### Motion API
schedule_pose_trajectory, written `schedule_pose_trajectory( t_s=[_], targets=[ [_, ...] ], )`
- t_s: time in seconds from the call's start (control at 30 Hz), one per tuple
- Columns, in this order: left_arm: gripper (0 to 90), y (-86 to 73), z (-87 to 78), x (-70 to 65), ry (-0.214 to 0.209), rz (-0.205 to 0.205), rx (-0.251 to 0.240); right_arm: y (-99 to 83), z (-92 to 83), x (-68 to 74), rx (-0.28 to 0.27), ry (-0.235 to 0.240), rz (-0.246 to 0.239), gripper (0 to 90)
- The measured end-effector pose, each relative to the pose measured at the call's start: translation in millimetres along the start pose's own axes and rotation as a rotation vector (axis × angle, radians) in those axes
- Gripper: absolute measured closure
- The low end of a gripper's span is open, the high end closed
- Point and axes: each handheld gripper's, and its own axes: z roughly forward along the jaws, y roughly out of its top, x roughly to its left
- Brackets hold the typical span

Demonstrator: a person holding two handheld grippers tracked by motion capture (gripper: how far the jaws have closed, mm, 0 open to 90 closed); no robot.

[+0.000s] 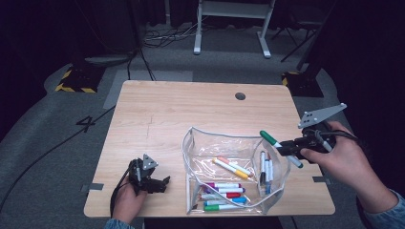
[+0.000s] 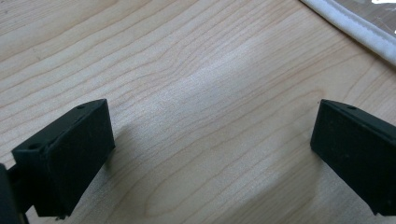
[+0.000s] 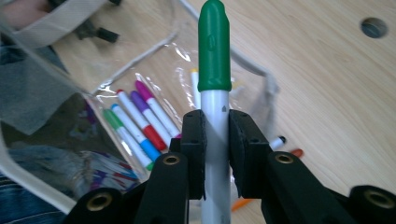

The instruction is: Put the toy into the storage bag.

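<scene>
— What is held by the right gripper (image 1: pixel 292 147)?

— A green-capped marker (image 3: pixel 215 93) is clamped between its jaws, held above the right rim of the clear pouch (image 1: pixel 191 143), cap pointed toward the table's middle.

— And what is kept in the pouch?

— Other markers (image 1: pixel 224 188) are seen lying inside it, on the wooden table (image 1: pixel 157 109).

— How is the left gripper (image 1: pixel 160 183) set?

— Its jaws are spread wide, with nothing between them; it is rested low on the table, left of the pouch.

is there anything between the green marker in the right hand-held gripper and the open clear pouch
Nothing visible. The right hand-held gripper holds the green marker above the right rim of the pouch, whose top gapes open; only other markers lie inside.
</scene>
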Motion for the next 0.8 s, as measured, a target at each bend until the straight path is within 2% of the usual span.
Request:
schedule_pose_trajectory(
  t_s=[0.2, 0.5, 0.8],
  targets=[
    [0.0, 0.0, 0.0, 0.1, 0.000, 0.001, 0.000, 12.6, 14.5, 21.7, 0.018, 0.056, -0.073, 77.3],
    [0.0, 0.1, -0.1, 0.2, 0.000, 0.003, 0.001, 27.4, 42.0, 46.5, 0.061, 0.126, -0.178, 77.3],
    [0.0, 0.1, -0.1, 0.2, 0.000, 0.003, 0.001, 37.1, 75.8, 68.2, 0.131, 0.184, -0.243, 77.3]
  ],
)
